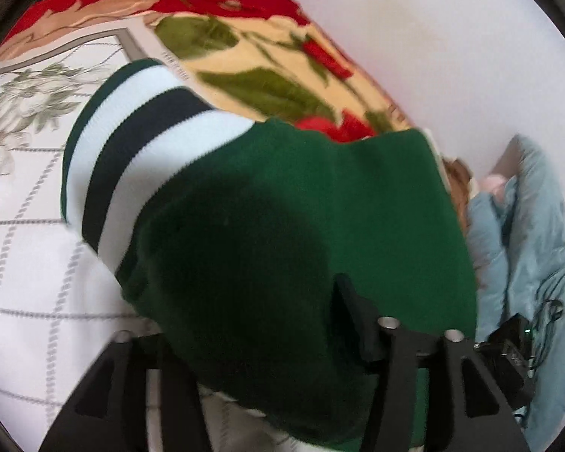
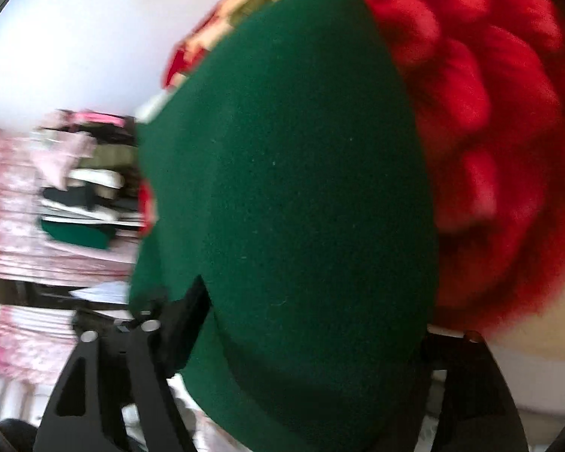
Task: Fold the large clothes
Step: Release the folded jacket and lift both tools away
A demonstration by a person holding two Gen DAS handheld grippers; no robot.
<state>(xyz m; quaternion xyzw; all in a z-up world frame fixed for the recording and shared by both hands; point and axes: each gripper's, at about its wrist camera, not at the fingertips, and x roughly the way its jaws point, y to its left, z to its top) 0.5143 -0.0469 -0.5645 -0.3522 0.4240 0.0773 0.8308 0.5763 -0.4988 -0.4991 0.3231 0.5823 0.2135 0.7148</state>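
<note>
A dark green knit sweater [image 1: 282,226] with white and navy stripes at its ribbed end [image 1: 132,143] fills the left wrist view. My left gripper [image 1: 267,339] is shut on a thick fold of it, and the cloth bulges over the fingers and hides their tips. The same green sweater [image 2: 293,188] fills the right wrist view. My right gripper [image 2: 305,339] is shut on it too, with only one finger [image 2: 188,320] showing at the left. Both views are blurred.
A white bedsheet with a grey grid and leaf print [image 1: 26,245] lies below. A floral red and yellow blanket [image 1: 275,71] is behind, and shows as red plush [image 2: 489,132] in the right view. A light blue jacket [image 1: 538,233] and a shelf of folded cloth [image 2: 75,207] stand aside.
</note>
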